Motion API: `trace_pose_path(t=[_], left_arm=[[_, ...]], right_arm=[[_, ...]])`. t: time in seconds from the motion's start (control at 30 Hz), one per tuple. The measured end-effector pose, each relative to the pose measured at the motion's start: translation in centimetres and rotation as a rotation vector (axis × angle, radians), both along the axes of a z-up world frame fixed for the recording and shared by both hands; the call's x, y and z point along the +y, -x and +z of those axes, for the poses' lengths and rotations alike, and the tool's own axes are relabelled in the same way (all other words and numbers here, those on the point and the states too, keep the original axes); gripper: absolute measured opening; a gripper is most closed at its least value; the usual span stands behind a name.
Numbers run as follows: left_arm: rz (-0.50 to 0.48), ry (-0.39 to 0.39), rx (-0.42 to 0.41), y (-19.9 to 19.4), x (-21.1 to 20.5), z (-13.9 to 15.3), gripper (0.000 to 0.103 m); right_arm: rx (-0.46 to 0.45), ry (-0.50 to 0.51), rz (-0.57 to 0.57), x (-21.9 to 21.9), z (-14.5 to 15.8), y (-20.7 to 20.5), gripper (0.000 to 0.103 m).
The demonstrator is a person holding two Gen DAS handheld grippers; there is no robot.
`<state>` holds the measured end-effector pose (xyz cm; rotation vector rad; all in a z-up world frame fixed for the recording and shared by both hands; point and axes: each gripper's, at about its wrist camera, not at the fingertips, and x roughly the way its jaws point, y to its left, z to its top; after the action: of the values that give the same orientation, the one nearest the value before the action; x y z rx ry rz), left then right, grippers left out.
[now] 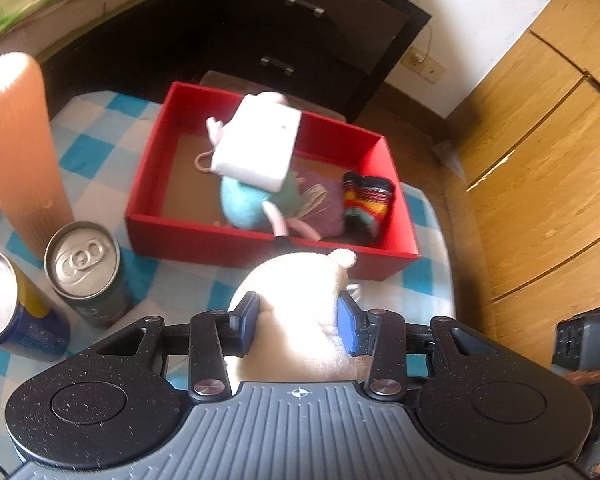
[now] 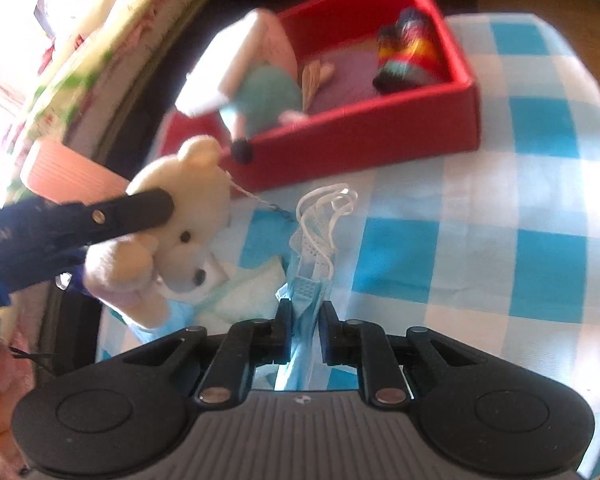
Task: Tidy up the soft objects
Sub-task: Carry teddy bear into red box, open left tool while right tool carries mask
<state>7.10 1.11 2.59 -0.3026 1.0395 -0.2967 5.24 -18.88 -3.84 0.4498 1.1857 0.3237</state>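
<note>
My left gripper (image 1: 298, 318) is shut on a cream teddy bear (image 1: 300, 300) and holds it just in front of the red box (image 1: 204, 232); the bear also shows in the right wrist view (image 2: 180, 216). The box holds a teal plush doll (image 1: 244, 204) with a white block head (image 1: 258, 142), a purple cloth (image 1: 324, 204) and a striped knit sock (image 1: 366, 200). My right gripper (image 2: 305, 316) is shut on a blue face mask (image 2: 306, 292) with white ear loops, above the checked tablecloth (image 2: 500, 200).
Two drink cans (image 1: 86, 272) and a tall orange ribbed cylinder (image 1: 20, 152) stand left of the box. A dark drawer cabinet (image 1: 300, 20) is behind the table, a wooden floor (image 1: 540, 160) to the right. A white cloth (image 2: 244, 292) lies under the bear.
</note>
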Motion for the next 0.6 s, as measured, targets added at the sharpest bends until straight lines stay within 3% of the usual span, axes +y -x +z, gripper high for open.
trace_pose_path(t=[0.33,0.6], left_arm=[[0.007,0.046,-0.078,0.4,-0.4,2.7,0.043],[0.029,-0.021,-0.173,0.9,-1.2,4.2,0.043]], right_arm=[[-0.179,-0.023,-0.061,-1.6,6.3,0.8,0.0],[-0.292,0.038,-0.077,-1.4,9.0,1.1,0.0]])
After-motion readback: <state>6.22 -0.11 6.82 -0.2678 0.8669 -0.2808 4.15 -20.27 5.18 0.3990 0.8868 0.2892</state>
